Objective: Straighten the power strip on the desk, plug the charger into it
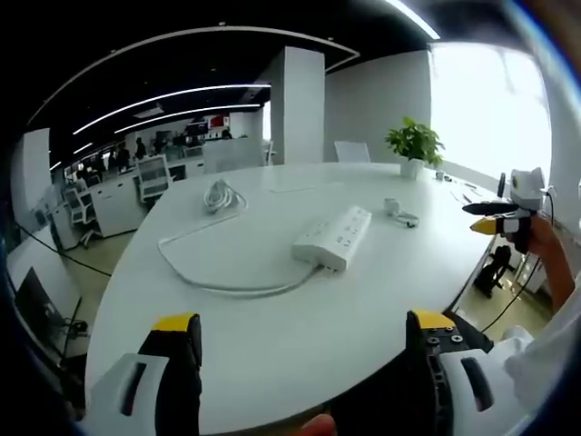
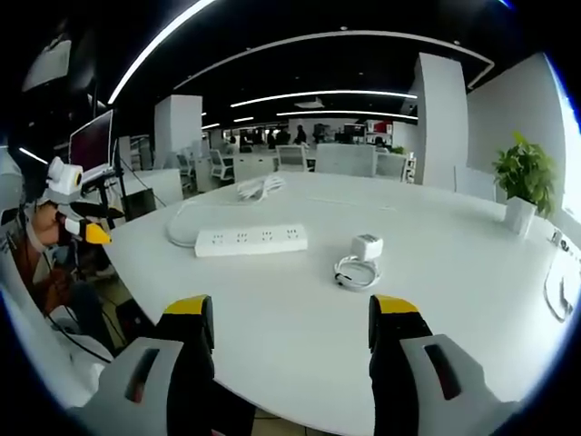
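Observation:
A white power strip (image 1: 332, 238) lies on the white desk (image 1: 272, 345), angled, with its white cord (image 1: 213, 282) curving off to a coiled bundle (image 1: 219, 194). In the right gripper view the power strip (image 2: 251, 240) lies flat ahead, and a white charger (image 2: 367, 246) stands beside its coiled cable (image 2: 356, 272). The charger (image 1: 391, 206) is small beyond the strip in the left gripper view. My left gripper (image 1: 304, 341) is open over the desk edge, holding nothing. My right gripper (image 2: 290, 327) is open too, short of the charger, and is seen at the right (image 1: 495, 218) in the left gripper view.
A potted plant (image 1: 415, 145) stands at the desk's far end; the plant (image 2: 525, 182) is at the right in the right gripper view. Another white cable (image 2: 563, 291) lies at the right edge. Office chairs and desks (image 1: 150, 177) fill the background. A person (image 2: 45, 254) stands at the left.

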Tool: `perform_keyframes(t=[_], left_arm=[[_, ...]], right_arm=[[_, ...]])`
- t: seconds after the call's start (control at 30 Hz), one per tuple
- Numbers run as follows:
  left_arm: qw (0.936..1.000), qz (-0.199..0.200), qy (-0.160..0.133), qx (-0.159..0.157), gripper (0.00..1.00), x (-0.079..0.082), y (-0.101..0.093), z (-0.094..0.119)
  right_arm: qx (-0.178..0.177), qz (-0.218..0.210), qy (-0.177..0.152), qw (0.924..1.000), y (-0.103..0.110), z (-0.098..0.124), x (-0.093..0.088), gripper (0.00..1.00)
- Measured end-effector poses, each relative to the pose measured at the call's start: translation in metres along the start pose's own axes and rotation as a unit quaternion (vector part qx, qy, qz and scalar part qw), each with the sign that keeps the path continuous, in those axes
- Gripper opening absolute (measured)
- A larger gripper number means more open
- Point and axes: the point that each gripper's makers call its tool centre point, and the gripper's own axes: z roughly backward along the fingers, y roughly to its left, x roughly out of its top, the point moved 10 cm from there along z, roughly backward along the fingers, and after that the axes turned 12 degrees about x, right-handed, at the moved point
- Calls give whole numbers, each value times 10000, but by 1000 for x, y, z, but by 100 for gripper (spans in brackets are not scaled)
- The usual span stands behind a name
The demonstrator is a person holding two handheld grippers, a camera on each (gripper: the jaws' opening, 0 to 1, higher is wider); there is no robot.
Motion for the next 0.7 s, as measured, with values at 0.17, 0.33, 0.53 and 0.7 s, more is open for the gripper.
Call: perform_keyframes(t=[0.17,0.33,0.53,0.7], left_arm=[[9999,-85,11,-117,94,2,-4,-6],[9996,-199,28,-206,94,5,-7,-9],[9994,-191,21,-296,95,6,-8,-12],[9989,-214,-78,-408,96,15,-11,-7]], right_arm=[[-13,-6,22,10000,1,1,-1,69],[-19,9,27,10000,1,0,0,69],[16,49,-43,10000,3,-2,3,69],[165,41,-56,9998,7,-1,10,74]])
